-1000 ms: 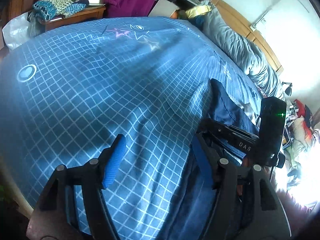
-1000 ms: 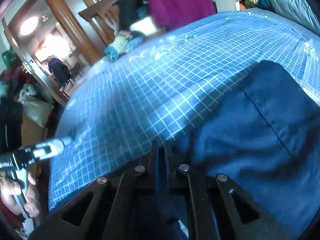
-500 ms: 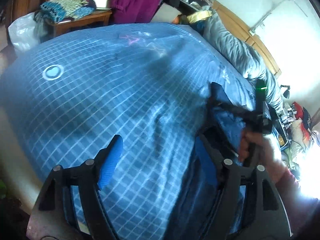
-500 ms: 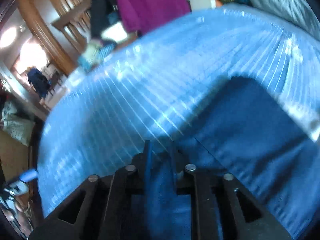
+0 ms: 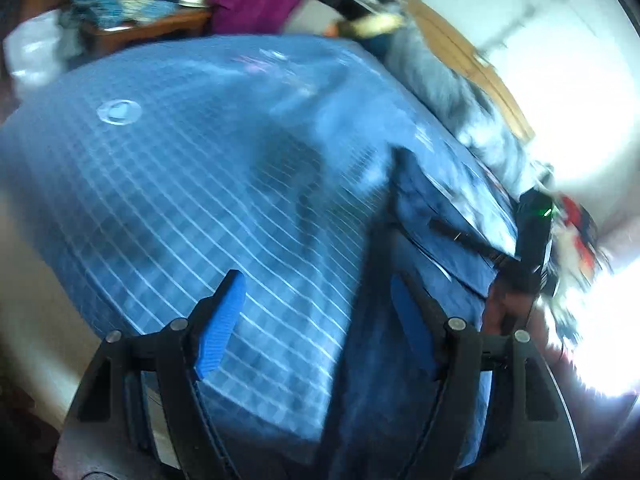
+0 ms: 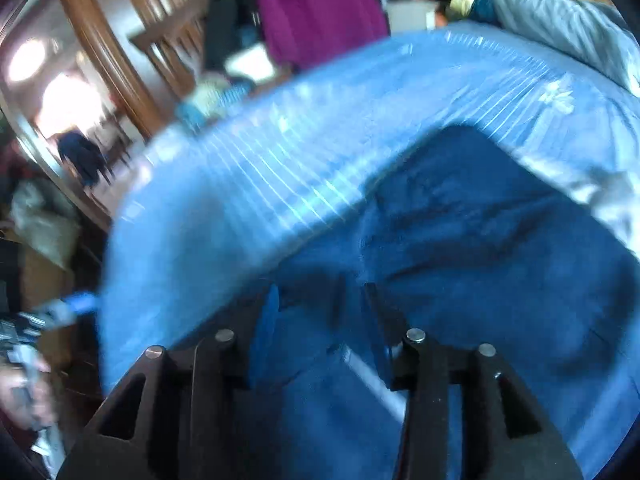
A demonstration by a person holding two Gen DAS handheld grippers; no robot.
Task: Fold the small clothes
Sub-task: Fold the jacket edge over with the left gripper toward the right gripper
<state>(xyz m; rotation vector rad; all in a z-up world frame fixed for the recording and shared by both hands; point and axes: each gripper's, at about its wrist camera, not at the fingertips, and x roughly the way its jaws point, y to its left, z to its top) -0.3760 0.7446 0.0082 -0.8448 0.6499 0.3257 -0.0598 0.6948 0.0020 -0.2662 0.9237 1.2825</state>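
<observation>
Covering the bed, a blue grid-patterned sheet (image 5: 168,184) meets wooden furniture (image 6: 120,52).

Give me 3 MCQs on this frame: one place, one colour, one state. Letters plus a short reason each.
1. Where does the dark blue garment lie?
A. on the blue grid-pattern bedspread
B. on the wooden side table
C. on the floor

2. What colour is the cloth hanging beyond the far edge of the bed?
A. yellow
B. purple
C. white

3. How does the right tool stand?
A. shut with nothing in it
B. clamped on a hanger
C. jaws apart over the garment

Answers:
1 A: the garment spreads over the bedspread, whose white grid lines show around it.
2 B: the purple cloth hangs behind the bed in both views.
3 C: its jaws have just been opening and a gap shows between them, with dark blue fabric lying below and between, not pinched. The left tool also stands wide open.
</observation>
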